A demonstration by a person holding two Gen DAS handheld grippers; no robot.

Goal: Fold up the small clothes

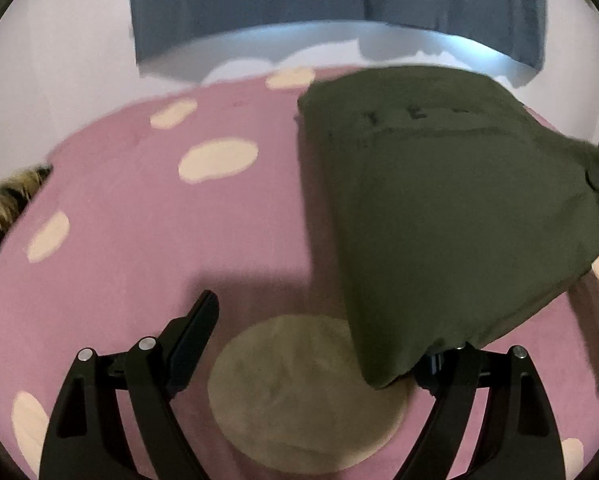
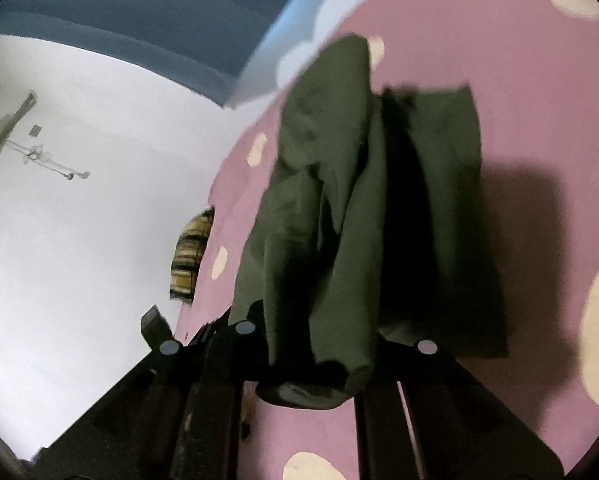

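My left claw (image 1: 319, 344) spread, green garment (image 1: 439, 220) draped over one finger. Right claw (image 2: 299, 364) pinching garment above pink blanket (image 2: 499, 60).

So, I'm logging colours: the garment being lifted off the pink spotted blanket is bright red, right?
Not red. The garment is dark olive green, as both wrist views show. The rest holds: it is being lifted off the pink spotted blanket.

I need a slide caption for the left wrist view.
Left gripper, jaws wide apart, beside an olive-green garment lifted above a pink spotted blanket.
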